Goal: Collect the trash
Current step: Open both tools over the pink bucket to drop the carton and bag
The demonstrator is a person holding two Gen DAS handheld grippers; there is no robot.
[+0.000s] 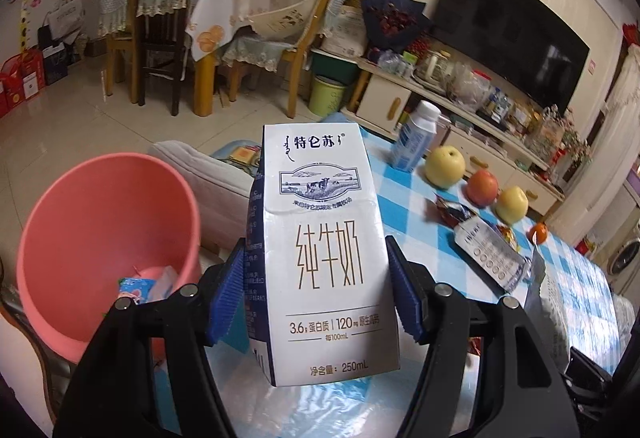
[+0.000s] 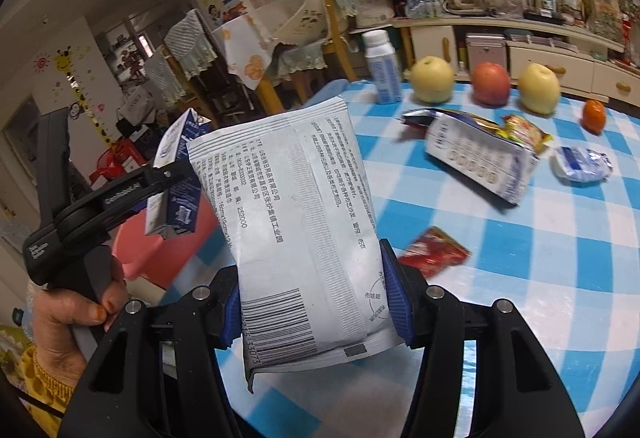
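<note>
Left claw (image 1: 316, 294) clamped on an upright milk carton (image 1: 320, 238) beside a pink bin (image 1: 100, 206), right claw (image 2: 312, 306) clamped on a grey wipes packet (image 2: 296, 222) above the blue-checked table (image 2: 520, 258), wrappers (image 2: 480, 154) and fruit (image 2: 432, 78) behind.

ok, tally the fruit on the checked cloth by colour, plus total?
Yellow: 2, one beside the bottle, one right of the red
Red: 1
Orange: 1
Total: 4
</note>
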